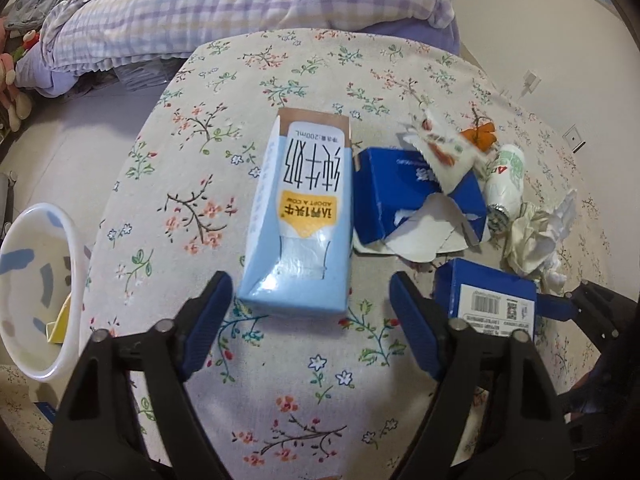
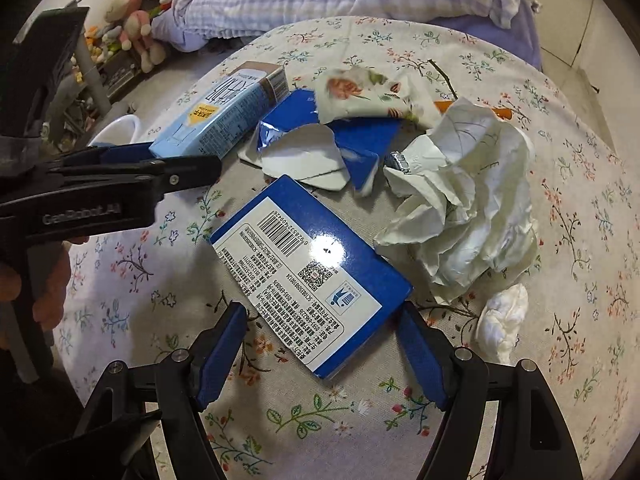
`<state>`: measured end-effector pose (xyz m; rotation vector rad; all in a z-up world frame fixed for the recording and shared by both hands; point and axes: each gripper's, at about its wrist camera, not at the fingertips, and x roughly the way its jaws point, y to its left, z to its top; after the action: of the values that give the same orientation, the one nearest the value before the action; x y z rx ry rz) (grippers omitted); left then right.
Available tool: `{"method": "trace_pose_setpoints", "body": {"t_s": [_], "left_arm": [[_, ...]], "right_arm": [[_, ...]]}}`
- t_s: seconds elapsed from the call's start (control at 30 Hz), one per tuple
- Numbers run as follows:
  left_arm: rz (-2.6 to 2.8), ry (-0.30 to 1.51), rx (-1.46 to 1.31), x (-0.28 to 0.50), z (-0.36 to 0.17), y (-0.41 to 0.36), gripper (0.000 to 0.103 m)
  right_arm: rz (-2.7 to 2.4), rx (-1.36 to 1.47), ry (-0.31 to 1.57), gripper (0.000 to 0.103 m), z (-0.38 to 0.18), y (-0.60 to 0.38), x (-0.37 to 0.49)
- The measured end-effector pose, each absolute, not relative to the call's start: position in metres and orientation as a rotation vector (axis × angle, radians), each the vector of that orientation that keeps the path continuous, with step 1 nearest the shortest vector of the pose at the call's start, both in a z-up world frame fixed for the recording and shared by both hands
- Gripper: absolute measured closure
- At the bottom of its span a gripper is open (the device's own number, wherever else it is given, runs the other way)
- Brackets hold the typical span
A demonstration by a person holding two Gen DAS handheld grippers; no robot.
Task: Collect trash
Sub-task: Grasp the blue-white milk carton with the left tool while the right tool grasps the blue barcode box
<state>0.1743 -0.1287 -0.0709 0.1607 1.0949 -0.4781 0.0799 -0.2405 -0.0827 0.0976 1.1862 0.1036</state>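
Bare tablecloth (image 1: 304, 392) across lower centre and left of the left wrist frame gives free passage; right half blocked by torn blue box (image 1: 416, 196), bottle (image 1: 505, 180), crumpled tissue (image 1: 536, 236); bin (image 1: 72, 280) at left edge.

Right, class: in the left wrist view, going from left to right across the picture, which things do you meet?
White bin → light blue milk carton → torn blue box → small white bottle → crumpled tissue.

Two wrist fisheyes, close above the table.
Both face the bed; both share the milk carton (image 1: 298, 216) (image 2: 224, 114) mid-frame.
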Motion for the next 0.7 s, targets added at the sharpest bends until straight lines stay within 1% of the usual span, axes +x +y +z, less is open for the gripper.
{"method": "trace_pose_setpoints", "body": {"t_s": [0.03,0.07,0.13,0.2,0.23,0.27,0.3,0.37,0.43,0.47,0.57,0.63,0.7], "left_arm": [[-0.474,1.097,0.163,0.175,-0.072,-0.129,0.032],[-0.472,1.097,0.165,0.175,-0.073,-0.129,0.039],[-0.466,1.100,0.173,0.176,-0.075,-0.129,0.047],[-0.470,1.093,0.170,0.174,-0.073,-0.129,0.047],[-0.469,1.086,0.173,0.172,-0.071,-0.129,0.047],[-0.468,1.081,0.173,0.171,-0.070,-0.127,0.047],[-0.466,1.073,0.173,0.169,-0.067,-0.126,0.047],[-0.465,1.066,0.169,0.167,-0.063,-0.122,0.047],[-0.466,1.061,0.163,0.164,-0.060,-0.118,0.047],[-0.467,1.058,0.160,0.162,-0.058,-0.116,0.047],[-0.463,1.056,0.157,0.158,-0.054,-0.107,0.047],[-0.465,1.052,0.152,0.155,-0.051,-0.101,0.047],[-0.466,1.047,0.149,0.153,-0.048,-0.096,0.047]], "right_arm": [[0.102,0.098,1.185,0.025,-0.083,-0.240,0.080],[0.101,0.097,1.184,0.025,-0.083,-0.240,0.080],[0.099,0.092,1.182,0.025,-0.083,-0.241,0.079],[0.097,0.083,1.181,0.026,-0.083,-0.241,0.078],[0.099,0.084,1.179,0.029,-0.083,-0.241,0.077],[0.104,0.087,1.179,0.035,-0.082,-0.240,0.077],[0.108,0.090,1.179,0.039,-0.081,-0.238,0.076],[0.114,0.097,1.181,0.056,-0.080,-0.237,0.073],[0.118,0.104,1.184,0.064,-0.079,-0.237,0.071],[0.122,0.105,1.184,0.071,-0.078,-0.237,0.070],[0.133,0.114,1.181,0.078,-0.073,-0.238,0.068],[0.145,0.129,1.173,0.081,-0.070,-0.236,0.065],[0.162,0.144,1.163,0.082,-0.065,-0.234,0.063]]}}
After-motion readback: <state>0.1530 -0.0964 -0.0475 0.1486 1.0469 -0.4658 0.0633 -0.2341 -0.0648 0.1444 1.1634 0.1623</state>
